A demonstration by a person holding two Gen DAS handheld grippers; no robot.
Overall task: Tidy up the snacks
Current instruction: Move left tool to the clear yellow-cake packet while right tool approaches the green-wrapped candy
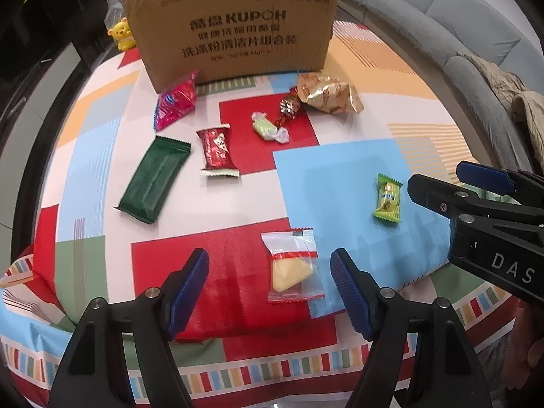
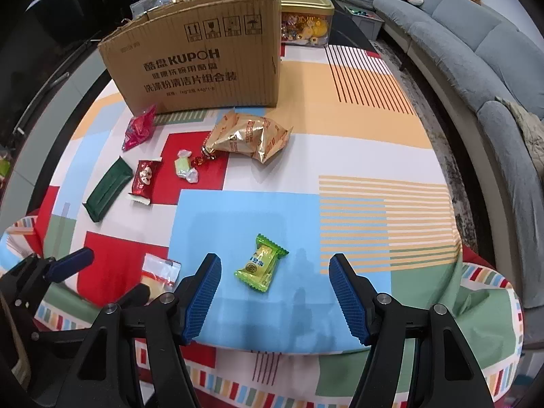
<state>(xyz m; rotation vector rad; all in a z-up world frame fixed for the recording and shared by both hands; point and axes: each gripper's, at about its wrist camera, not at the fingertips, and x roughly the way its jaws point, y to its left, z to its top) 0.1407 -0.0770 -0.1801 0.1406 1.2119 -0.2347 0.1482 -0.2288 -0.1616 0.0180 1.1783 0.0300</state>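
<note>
Several snacks lie on a patterned tablecloth (image 1: 340,170) before a brown cardboard box (image 1: 231,23). My left gripper (image 1: 270,292) hangs open above a clear packet with a yellow wedge (image 1: 292,268), which sits between the blue pads, untouched. My right gripper (image 2: 275,292) is open too, framing a small green candy packet (image 2: 260,261) on the light blue patch, without contact. Farther back lie a dark green bar (image 1: 153,178), a red packet (image 1: 217,151), a pink-red packet (image 1: 176,103), a pale green candy (image 1: 268,127), a red foil candy (image 1: 289,108) and a gold bag (image 1: 328,93).
A yellow bear figure (image 1: 120,34) stands left of the box. A gold-lidded tin of sweets (image 2: 304,17) sits behind the box at the right. A grey sofa (image 2: 476,44) curves along the right side. The table's near edge (image 2: 272,374) drops off just below the grippers.
</note>
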